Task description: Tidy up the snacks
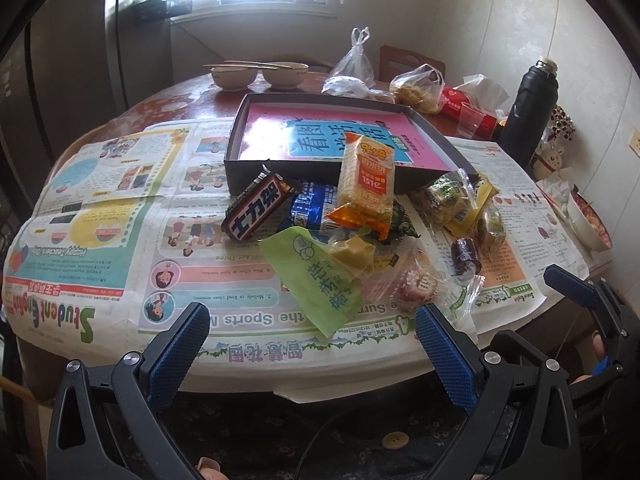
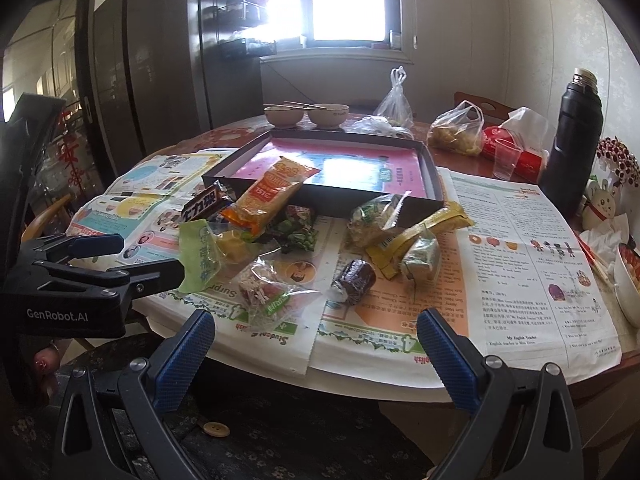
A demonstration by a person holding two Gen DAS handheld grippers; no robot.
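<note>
Both claws are held at the near edge of the round table (image 1: 168,96), which is covered with newspaper (image 1: 120,240). The left claw (image 1: 312,344) is wide open and holds nothing. The right claw (image 2: 316,344) is also wide open and holds nothing.

The landmark is the shallow dark box (image 1: 280,168) with a pink book (image 1: 328,132) lying inside. All snacks lie in a loose pile just in front of this box, on the newspaper. An orange cracker pack (image 1: 366,184) leans on the front wall of the box, its top over the rim. A dark chocolate bar (image 1: 256,210) rests to the left of it, one end touching the box wall. A blue packet (image 1: 310,208) lies between these two. Nearer to the claws than the box are a green packet (image 1: 316,276), a clear wrapped candy (image 1: 416,284) and a small dark round sweet (image 1: 466,254). Yellow and green wrapped snacks (image 1: 464,200) lie at the right front corner of the box.

Behind the box stand two bowls (image 1: 260,74) with chopsticks, and to its right a black flask (image 1: 528,116).
</note>
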